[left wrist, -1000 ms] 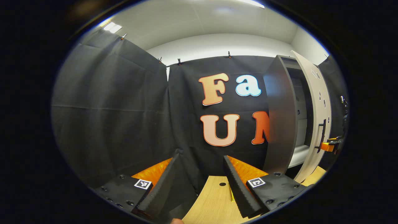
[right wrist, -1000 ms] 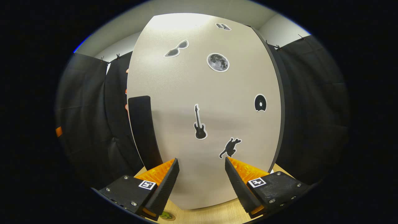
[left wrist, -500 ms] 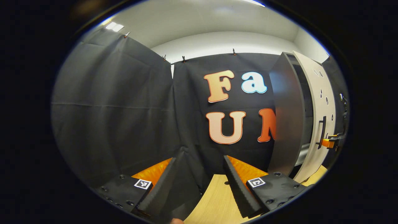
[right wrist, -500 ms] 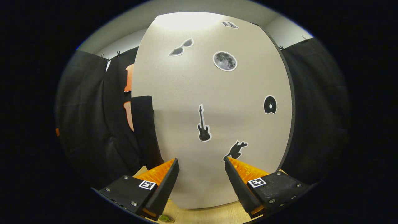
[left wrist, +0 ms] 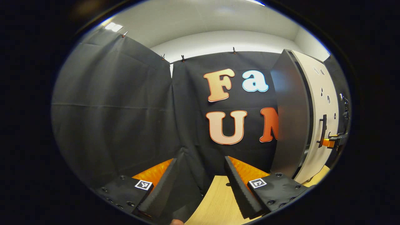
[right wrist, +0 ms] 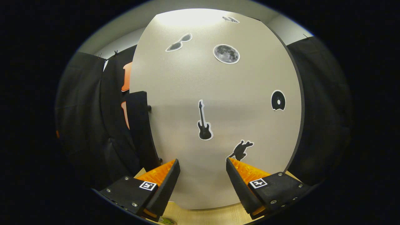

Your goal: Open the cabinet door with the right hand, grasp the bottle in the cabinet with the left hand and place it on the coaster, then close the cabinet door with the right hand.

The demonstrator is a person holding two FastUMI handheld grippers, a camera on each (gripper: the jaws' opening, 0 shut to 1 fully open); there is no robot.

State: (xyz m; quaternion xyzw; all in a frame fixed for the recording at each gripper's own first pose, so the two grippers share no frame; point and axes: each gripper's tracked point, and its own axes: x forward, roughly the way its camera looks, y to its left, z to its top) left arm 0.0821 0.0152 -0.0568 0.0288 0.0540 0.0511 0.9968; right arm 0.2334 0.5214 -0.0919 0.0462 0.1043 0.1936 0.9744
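In the left gripper view the cabinet [left wrist: 289,115] stands at the right, seen from its dark grey side. Its pale door [left wrist: 322,93] is almost shut, leaving a thin dark gap. My right gripper [left wrist: 332,143] shows small beside the black handle [left wrist: 322,129]. In the right gripper view the door [right wrist: 218,93] looms close. My right gripper [right wrist: 202,184] is open right in front of its lower part, holding nothing. The handle [right wrist: 139,125] lies left of the fingers. My left gripper [left wrist: 200,187] is open and empty over the wooden table [left wrist: 215,203], facing the cloth wall.
Stickers dot the door: a guitar [right wrist: 203,122], a moon [right wrist: 226,53], a disc [right wrist: 278,100]. A small green thing [right wrist: 165,221] peeks in at the bottom edge on the wooden table [right wrist: 203,215]. Black cloth walls close in the booth behind and to the left.
The door has swung further towards shut; the gap and the shelf seen inside have shrunk to a slit. My right gripper followed the door. The left gripper turned slightly left.
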